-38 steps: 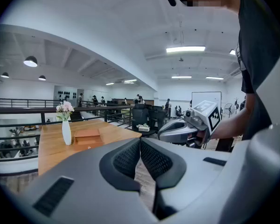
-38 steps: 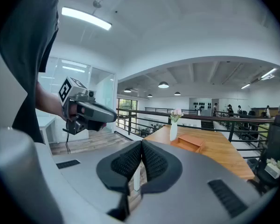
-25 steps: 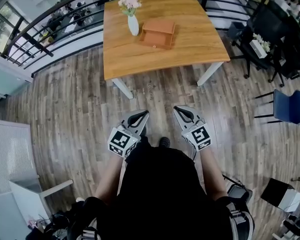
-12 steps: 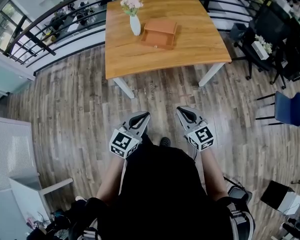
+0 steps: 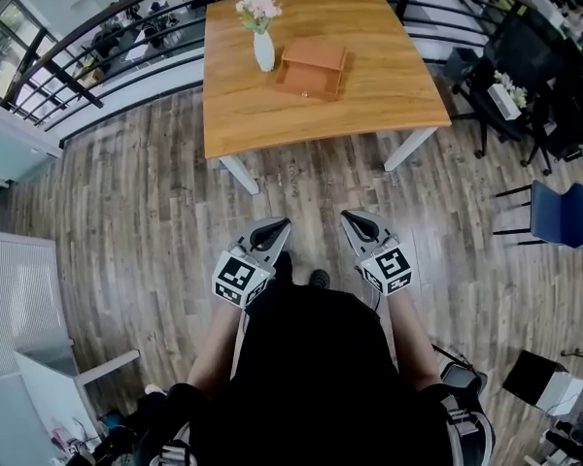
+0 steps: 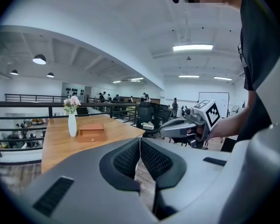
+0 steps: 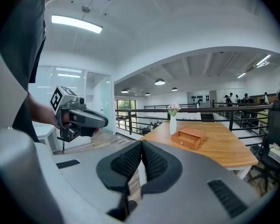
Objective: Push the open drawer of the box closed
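Note:
A small wooden box (image 5: 314, 58) stands on the wooden table (image 5: 369, 95) far ahead, its drawer (image 5: 306, 83) pulled out toward me. It shows small in the left gripper view as the box (image 6: 92, 132) and in the right gripper view as the box (image 7: 191, 137). Both grippers are held low near my body, well short of the table. My left gripper (image 5: 279, 223) is shut with nothing in it, its pads (image 6: 130, 157) meeting. My right gripper (image 5: 347, 216) is also shut and empty, pads (image 7: 151, 160) together.
A white vase with flowers (image 5: 262, 42) stands just left of the box. Wood floor (image 5: 155, 202) lies between me and the table. A railing (image 5: 97, 47) runs behind the table, chairs (image 5: 564, 207) stand at the right, a white cabinet (image 5: 19, 299) at the left.
The head view has drifted slightly, so the table sits a little further right in the picture. Both grippers stay shut in about the same place.

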